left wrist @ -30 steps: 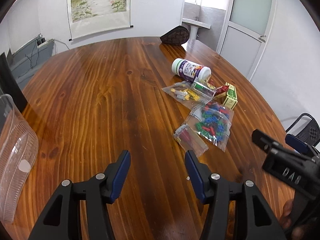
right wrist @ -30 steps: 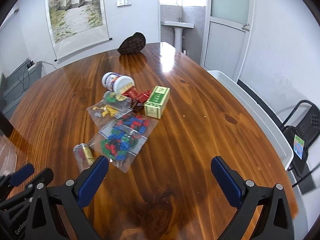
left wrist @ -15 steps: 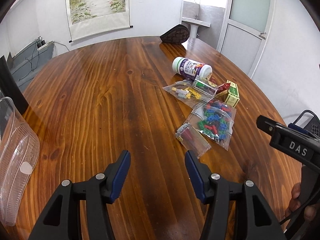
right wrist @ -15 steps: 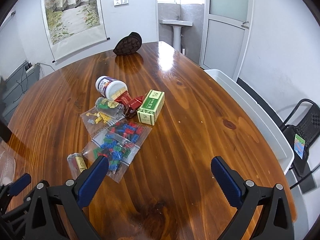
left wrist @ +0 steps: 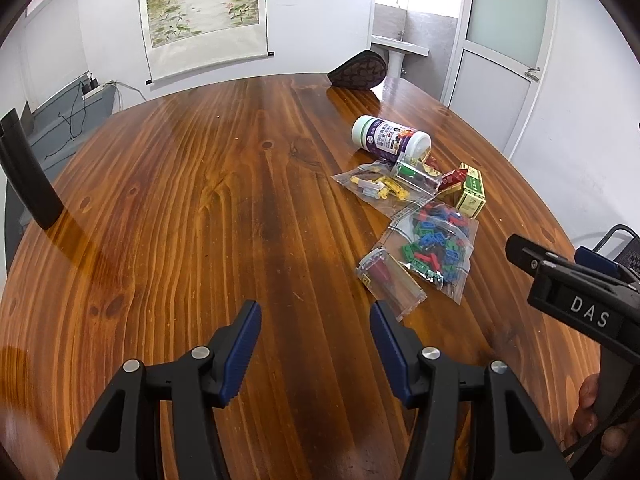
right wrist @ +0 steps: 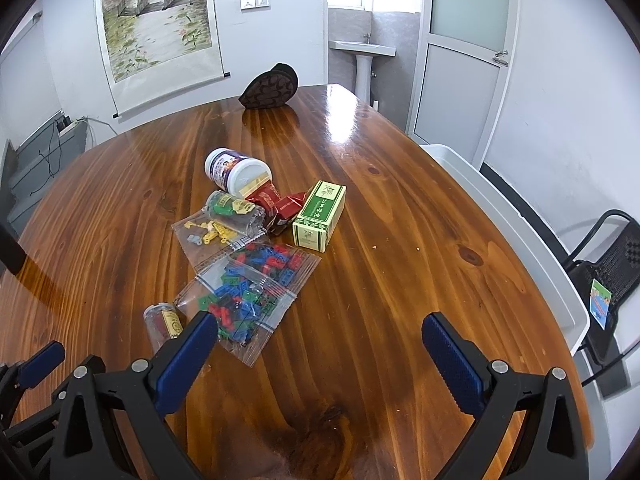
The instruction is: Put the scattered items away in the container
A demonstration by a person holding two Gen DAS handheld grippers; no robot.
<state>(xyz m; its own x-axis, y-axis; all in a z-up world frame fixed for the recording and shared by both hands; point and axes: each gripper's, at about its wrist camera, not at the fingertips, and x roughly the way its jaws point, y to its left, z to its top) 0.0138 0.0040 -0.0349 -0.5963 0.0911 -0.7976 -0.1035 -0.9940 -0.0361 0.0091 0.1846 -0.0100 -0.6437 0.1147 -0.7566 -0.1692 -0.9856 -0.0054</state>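
Note:
Scattered items lie on the wooden table: a white-and-purple jar on its side, a green box, red packets, a bag of yellow pieces, a bag of coloured bricks, and a small clear tube. My left gripper is open and empty, short of the tube. My right gripper is open wide and empty, just right of the brick bag. A white bin sits off the table's right edge.
A brown patterned pouch lies at the table's far end. A black chair stands right of the bin. A dark upright object is at the table's left edge. The right gripper's body shows in the left wrist view.
Both grippers have moved forward towards the items. The clear plastic container at the left edge of the left wrist view has gone out of view. Jaws stayed open.

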